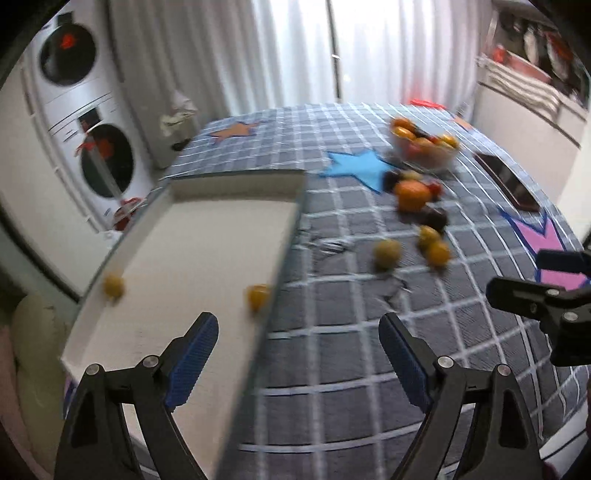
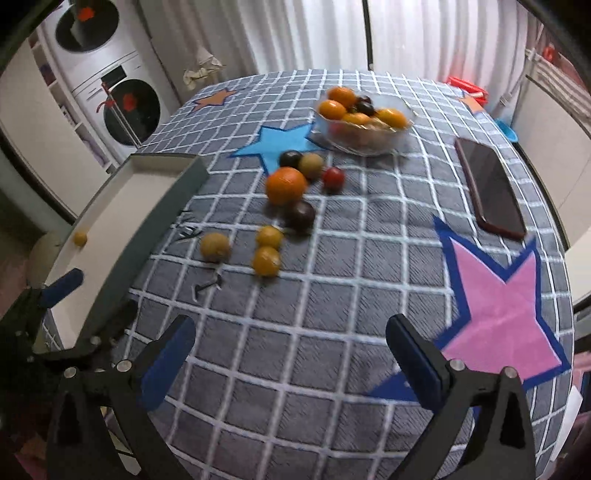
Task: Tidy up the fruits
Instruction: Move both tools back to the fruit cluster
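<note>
On the left, tray (image 1: 192,258) holds two yellow fruits (image 1: 258,297) | loose fruits (image 2: 266,261) mid-table near bowl (image 2: 364,142) | left gripper (image 1: 299,341), right gripper (image 2: 291,345) both spread, empty | risk: round fruit rolls when nudged.

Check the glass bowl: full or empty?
Full. The glass bowl is heaped above its rim with orange, yellow and dark fruits; more fruit lies loose on the checked tablecloth beside it.

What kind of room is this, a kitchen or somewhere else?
Most likely a home laundry or utility corner used as a dining spot. Two stacked front-loading machines stand by the wall, white curtains cover a window, and a table with a checked cloth holds a glass fruit bowl.
</note>
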Tool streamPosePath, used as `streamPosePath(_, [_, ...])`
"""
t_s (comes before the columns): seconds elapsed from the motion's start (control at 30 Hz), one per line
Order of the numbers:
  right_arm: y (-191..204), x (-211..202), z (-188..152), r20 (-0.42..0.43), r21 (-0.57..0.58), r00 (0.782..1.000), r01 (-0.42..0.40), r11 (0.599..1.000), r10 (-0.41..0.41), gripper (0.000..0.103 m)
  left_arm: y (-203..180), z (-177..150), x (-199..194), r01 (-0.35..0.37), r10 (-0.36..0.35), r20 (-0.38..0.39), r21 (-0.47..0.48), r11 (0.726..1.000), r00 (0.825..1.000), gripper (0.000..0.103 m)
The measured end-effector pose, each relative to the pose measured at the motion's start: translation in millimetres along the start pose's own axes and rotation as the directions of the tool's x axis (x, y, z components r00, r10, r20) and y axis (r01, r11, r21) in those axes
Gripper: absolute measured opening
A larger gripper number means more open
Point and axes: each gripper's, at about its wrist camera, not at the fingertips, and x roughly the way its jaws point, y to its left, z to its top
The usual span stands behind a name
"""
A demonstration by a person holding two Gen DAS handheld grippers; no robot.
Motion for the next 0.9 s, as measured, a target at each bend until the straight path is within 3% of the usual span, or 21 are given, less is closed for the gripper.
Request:
streamPosePath(0.1, [-15,-2,-6,-0.009,0.035,1.0,-0.011,0.999,0.012,0.103,-16,3,9,0.02,-0.019,-0.016,0.041,0.999,1.0,0.09])
streamPosePath(0.2, [-27,-4,-12,-0.018,0.068,1.0,-0.018,0.998,0.019,0.103,-20,8,21,0.03,-0.028,-0.067,0.022,0.999,0.997,0.09])
streamPosePath(0.27, [-31,-5,-14,-0.017,0.075,1.0,-0.018,0.997,0.02,0.103,-17,8,19,0.027,-0.027,-0.058,-0.001,1.0,0.998,0.09])
streamPosePath(0.4, [-37,-6,-16,-0.014,0.086,0.999,-0.031,0.996,0.032,0.103,3,10,3,-0.072,0.072,0.01,-0.034,0.997,0.997,0.09])
streamPosePath(0.6, [-33,-5,-16,-0.006,0.092,0.998,-0.066,0.994,0.067,0.103,73,2,-7,-0.216,0.227,0.056,-0.164,0.963,0.972,0.09])
streamPosePath(0.67, [-29,-3,-15,-0.007,0.092,0.997,-0.077,0.993,0.078,0.103,86,-2,-3,-0.273,0.287,0.07,-0.164,0.948,0.955,0.09])
streamPosePath(0.7, [-27,-3,-15,-0.009,0.091,0.997,-0.082,0.992,0.083,0.103,90,-4,3,-0.323,0.336,0.08,-0.148,0.935,0.938,0.09])
streamPosePath(0.77, [-24,-3,-15,-0.012,0.088,0.996,-0.09,0.992,0.092,0.103,93,-7,15,-0.341,0.351,0.07,-0.127,0.932,0.934,0.09])
streamPosePath(0.9, [-23,-7,-16,-0.008,0.077,0.996,-0.083,0.994,0.084,0.103,95,-12,34,-0.308,0.315,0.042,-0.113,0.945,0.948,0.09])
